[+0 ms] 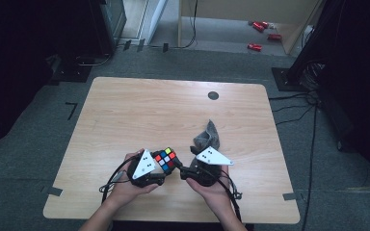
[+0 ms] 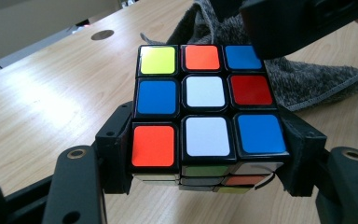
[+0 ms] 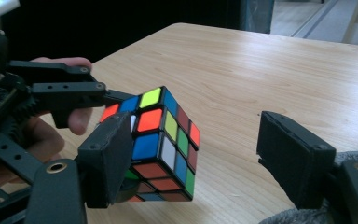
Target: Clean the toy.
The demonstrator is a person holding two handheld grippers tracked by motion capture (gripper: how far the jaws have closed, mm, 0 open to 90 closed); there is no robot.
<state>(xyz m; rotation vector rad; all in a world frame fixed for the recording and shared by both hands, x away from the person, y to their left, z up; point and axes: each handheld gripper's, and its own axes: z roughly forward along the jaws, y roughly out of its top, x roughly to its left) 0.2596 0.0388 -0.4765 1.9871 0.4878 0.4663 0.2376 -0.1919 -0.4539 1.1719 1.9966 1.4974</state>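
Puzzle cube point(image 2: 205, 107) (no legible writing) sits clamped in left gripper point(image 2: 205, 177).

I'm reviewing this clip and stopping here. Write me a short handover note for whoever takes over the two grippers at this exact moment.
Left gripper: shut on the puzzle cube, one jaw on each side, cube held clear above the table.
Right gripper: open. One jaw is close beside the cube, the other stands well clear of it; nothing is gripped.
Grey cloth: lies crumpled on the table just beyond the right gripper.
Done: cube picked up and presented to the right gripper. Its faces are scrambled in mixed colours.
Left: probably close the right gripper on a layer to turn it, or wipe the cube with the cloth; the frames do not settle which.
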